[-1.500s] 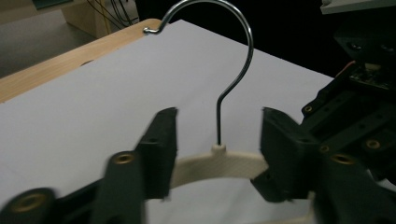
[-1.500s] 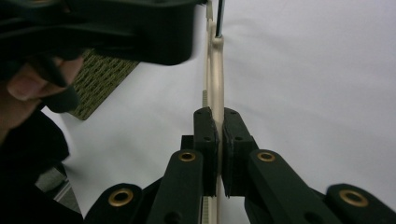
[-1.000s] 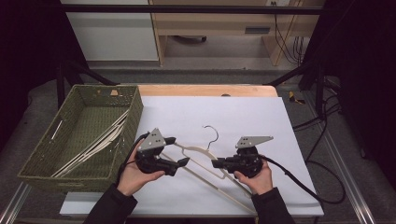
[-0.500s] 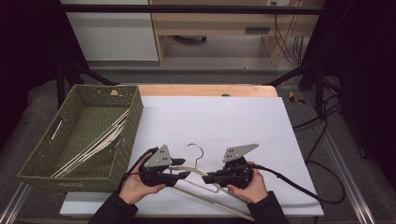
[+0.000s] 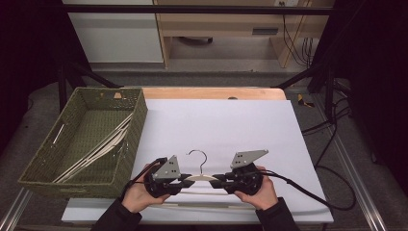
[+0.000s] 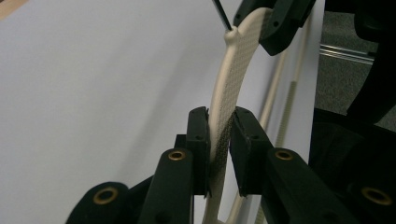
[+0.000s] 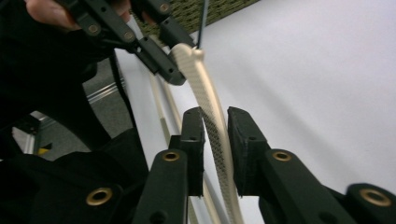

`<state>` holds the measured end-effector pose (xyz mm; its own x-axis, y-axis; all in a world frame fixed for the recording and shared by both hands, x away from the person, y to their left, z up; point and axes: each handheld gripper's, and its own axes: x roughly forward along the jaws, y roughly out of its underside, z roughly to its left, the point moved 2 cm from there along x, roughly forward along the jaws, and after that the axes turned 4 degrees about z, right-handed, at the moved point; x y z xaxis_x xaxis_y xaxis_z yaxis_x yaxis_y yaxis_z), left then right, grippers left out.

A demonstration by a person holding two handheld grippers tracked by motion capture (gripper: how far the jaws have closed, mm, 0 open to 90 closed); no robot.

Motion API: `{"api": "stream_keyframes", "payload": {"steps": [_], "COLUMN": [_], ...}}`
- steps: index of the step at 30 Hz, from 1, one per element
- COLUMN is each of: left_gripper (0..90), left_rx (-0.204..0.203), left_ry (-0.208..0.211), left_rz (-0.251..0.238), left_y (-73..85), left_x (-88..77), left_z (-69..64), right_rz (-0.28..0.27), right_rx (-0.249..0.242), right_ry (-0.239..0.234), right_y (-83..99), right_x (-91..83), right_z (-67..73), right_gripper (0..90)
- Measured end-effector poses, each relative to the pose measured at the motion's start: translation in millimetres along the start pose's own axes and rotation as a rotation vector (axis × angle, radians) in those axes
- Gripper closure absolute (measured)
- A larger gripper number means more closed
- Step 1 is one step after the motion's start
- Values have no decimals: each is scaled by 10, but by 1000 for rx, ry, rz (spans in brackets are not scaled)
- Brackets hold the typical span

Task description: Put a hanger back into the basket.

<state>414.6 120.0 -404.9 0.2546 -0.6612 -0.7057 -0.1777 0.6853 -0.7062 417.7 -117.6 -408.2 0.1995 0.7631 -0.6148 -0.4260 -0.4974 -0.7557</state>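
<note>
A cream hanger (image 5: 201, 177) with a dark metal hook (image 5: 197, 156) hangs between both grippers near the front edge of the white sheet (image 5: 216, 125). My left gripper (image 5: 187, 179) has just been closing, and its pads press on one arm of the hanger (image 6: 229, 84). My right gripper (image 5: 216, 180) has just been opening. The other arm of the hanger (image 7: 205, 93) runs between its jaws with a gap at one pad. In the left gripper view (image 6: 218, 140) the right gripper's jaws show at the top. In the right gripper view (image 7: 215, 140) the left gripper (image 7: 159, 51) is at the upper left.
A green woven basket (image 5: 139, 120) stands at the left of the table with several cream hangers (image 5: 96, 151) inside. More cream bars (image 5: 207, 205) lie on the sheet under the hands. Cables (image 5: 317, 195) trail off to the right.
Both hands have drawn the hanger toward the front edge and turned it level. The left jaws have shut on its arm. The right jaws have loosened.
</note>
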Motion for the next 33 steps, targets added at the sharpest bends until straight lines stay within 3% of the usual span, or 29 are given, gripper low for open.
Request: {"api": "stream_keyframes", "payload": {"steps": [7, 10, 12, 17, 25, 33], "left_gripper": [843, 861, 863, 863, 863, 863], "left_rx": [-5, -32, -48, -94, -175, -201], "left_ry": [40, 60, 38, -13, -116, -177], "left_rz": [1, -33, -58, -102, -165, -222], "left_y": [-25, -45, -60, -71, -62, -111], "left_x": [-18, -45, -77, -198, -366, -637], "left_z": [-64, -82, -95, -78, 2, 64], "right_rz": [-15, -34, -68, -115, -219, -267], "right_rx": [-25, -41, -56, -52, 37, 117], "right_ry": [50, 70, 99, 167, 287, 394], "right_y": [6, -3, -18, -17, 77, 216], "right_x": [28, -19, -72, -227, -488, -718], "right_z": [-11, -2, 3, -9, -167, -322], "right_gripper": [622, 579, 556, 370, 190, 113]}}
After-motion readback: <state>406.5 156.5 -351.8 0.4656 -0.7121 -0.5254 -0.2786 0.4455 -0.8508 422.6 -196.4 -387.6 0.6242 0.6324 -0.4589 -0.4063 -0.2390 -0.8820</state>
